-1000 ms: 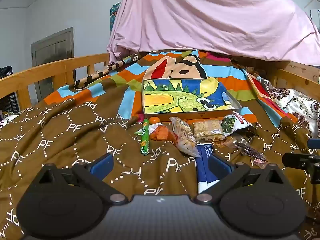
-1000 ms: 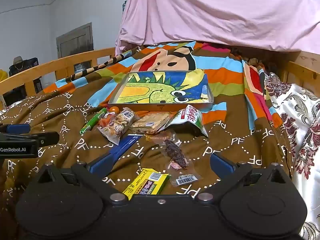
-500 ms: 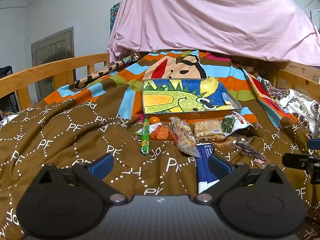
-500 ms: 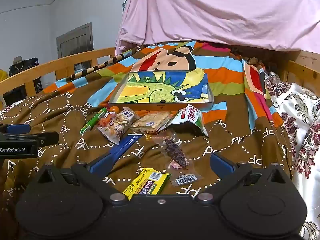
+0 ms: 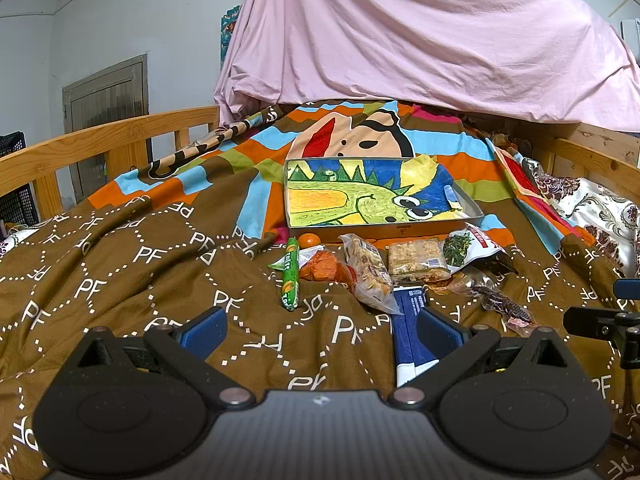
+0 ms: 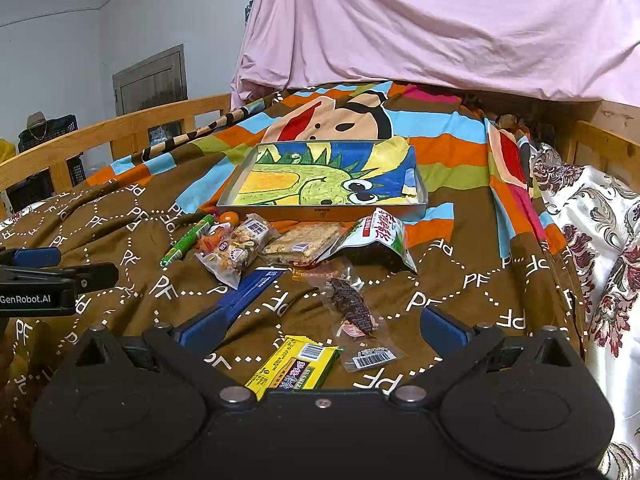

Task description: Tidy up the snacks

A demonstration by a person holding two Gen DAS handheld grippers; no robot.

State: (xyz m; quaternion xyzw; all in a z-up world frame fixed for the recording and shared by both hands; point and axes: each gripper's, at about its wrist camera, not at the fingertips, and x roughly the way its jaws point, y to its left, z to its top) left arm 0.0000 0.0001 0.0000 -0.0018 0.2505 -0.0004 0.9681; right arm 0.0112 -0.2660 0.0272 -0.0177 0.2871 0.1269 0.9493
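Observation:
A shallow box [image 5: 472, 210] [image 6: 332, 213] lined with a dinosaur drawing lies on the bed. In front of it is a row of snacks: a green candy tube [image 5: 291, 274] [image 6: 188, 240], a small orange [image 5: 310, 240], an orange packet [image 5: 322, 266], a clear nut bag [image 5: 368, 270] [image 6: 236, 250], a cereal bar [image 5: 416, 260] [image 6: 304, 242], a green-and-white pouch [image 5: 468, 244] [image 6: 380, 236], a dark dried-snack bag [image 5: 502, 304] [image 6: 352, 308], a blue flat pack [image 5: 410, 328] [image 6: 252, 288] and a yellow bar [image 6: 296, 368]. My left gripper [image 5: 320, 330] and right gripper [image 6: 320, 326] both hover open and hold nothing, short of the snacks.
A brown patterned blanket [image 5: 120, 264] covers the bed, with a striped cartoon blanket [image 5: 360, 140] behind. Wooden rails [image 5: 100, 148] run along the left and right sides. A pink sheet [image 5: 400, 40] hangs at the back. A floral cloth [image 6: 592, 220] lies at the right.

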